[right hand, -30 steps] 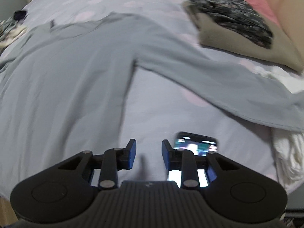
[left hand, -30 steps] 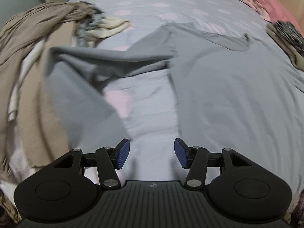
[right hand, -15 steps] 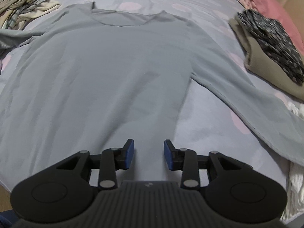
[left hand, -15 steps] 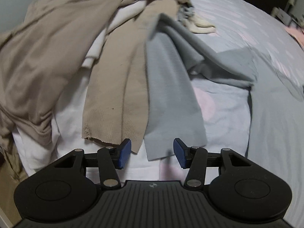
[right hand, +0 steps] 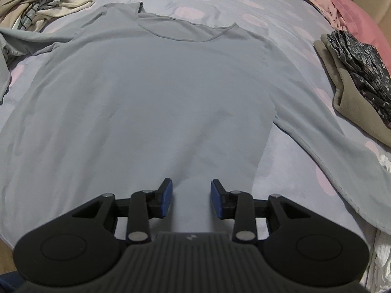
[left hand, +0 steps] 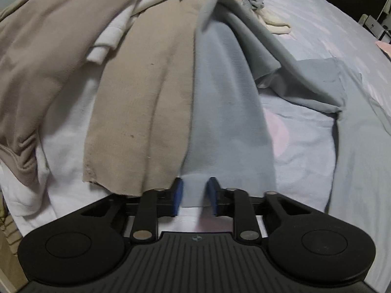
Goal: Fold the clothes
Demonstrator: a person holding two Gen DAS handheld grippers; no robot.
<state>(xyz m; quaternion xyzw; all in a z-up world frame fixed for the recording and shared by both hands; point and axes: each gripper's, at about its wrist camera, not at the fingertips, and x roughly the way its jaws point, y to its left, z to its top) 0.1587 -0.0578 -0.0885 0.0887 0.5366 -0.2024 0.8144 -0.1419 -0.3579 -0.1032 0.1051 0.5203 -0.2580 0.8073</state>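
A grey long-sleeved shirt point(right hand: 151, 92) lies spread flat on the bed, neckline at the far side. Its left sleeve point(left hand: 227, 102) runs toward me in the left wrist view, draped partly over a pile of clothes. My left gripper point(left hand: 194, 196) is open, its jaws narrowed, with the sleeve's cuff end lying between the blue pads. My right gripper point(right hand: 191, 199) is open and empty, low over the shirt's bottom hem. The right sleeve point(right hand: 342, 161) stretches out to the right.
A heap of beige and white clothes point(left hand: 73, 48) lies left of the sleeve. A folded stack of olive and dark patterned garments point(right hand: 359, 78) sits at the right, with pink bedding point(right hand: 352, 7) behind. More crumpled clothes point(right hand: 41, 5) lie at the far left.
My left gripper has swung left from the shirt body to the sleeve cuff, and its jaws have narrowed around the cuff. My right gripper moved left over the hem.
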